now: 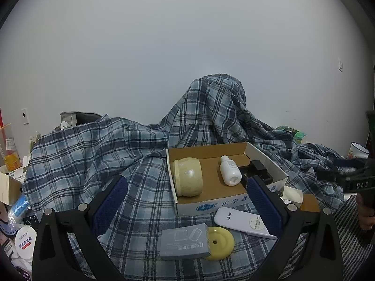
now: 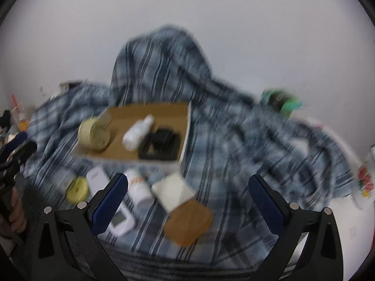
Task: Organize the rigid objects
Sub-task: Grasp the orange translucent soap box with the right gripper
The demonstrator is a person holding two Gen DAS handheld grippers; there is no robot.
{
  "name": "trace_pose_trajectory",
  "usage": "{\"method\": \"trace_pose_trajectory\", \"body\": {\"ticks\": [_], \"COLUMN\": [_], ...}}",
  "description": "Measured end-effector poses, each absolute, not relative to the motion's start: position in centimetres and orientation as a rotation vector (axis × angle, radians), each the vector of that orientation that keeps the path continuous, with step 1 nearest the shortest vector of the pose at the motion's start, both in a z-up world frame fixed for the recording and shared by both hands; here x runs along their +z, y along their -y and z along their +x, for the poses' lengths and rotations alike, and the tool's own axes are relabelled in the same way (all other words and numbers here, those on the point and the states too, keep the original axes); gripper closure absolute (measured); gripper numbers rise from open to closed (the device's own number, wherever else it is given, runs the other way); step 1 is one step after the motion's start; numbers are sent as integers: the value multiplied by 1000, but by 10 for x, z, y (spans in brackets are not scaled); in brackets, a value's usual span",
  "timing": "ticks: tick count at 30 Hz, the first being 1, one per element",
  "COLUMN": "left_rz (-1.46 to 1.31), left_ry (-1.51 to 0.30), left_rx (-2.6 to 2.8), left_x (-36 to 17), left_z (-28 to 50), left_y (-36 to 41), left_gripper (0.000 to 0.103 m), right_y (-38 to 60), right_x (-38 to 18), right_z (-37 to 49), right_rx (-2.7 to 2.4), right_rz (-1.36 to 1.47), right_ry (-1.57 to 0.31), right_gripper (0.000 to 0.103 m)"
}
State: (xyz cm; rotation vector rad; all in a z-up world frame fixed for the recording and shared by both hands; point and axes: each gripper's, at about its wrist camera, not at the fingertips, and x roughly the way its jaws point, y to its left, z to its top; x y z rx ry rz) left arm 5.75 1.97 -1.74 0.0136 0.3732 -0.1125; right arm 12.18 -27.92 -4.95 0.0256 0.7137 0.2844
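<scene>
Partly done. Cardboard box (image 1: 234, 199) holds jar (image 1: 187, 176), white bottle (image 1: 230, 170), black item (image 1: 257, 171). Just before box: remote (image 1: 241, 221), grey carton (image 1: 184, 241), yellow lid (image 1: 221, 238). Left claw (image 1: 187, 210), right claw (image 2: 187, 207) both wide open, empty.

Left tongs (image 1: 186, 195) and right tongs (image 2: 187, 193) both gape wide, gripping nothing

Blurred: open R gripper (image 2: 187, 194) over plaid cloth (image 2: 234, 140), box (image 2: 150, 112) behind.
</scene>
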Motion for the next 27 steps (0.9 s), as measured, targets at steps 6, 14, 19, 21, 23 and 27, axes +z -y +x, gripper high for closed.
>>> {"method": "trace_pose_trajectory", "body": {"ticks": [6,14,19,21,23,27], "left_rz": [16,17,17,17,16,16], "left_ry": [-375,-379,-380,-380,-382,-387], "left_rx": [-114,-116,-117,-117,-117,-118], "left_x": [-18,-19,-20,-20,-20,-21], "left_z": [58,59,58,59,59,60], "left_y": [-19,-19,-18,-18,-17,-17], "left_gripper": [0,0,0,0,0,0], "right_y": [283,271,270,270,270,267], "right_x": [-73,-90,-96,-99,-99,-96], "right_z": [127,113,121,130,137,151], "right_rx": [349,348,327,335,344,375], "right_rz": [49,-136,-205,-212,-212,-212], "right_ry": [-882,-957,-984,-999,-1006,-1006], "right_gripper": [20,28,28,28,28,30]}}
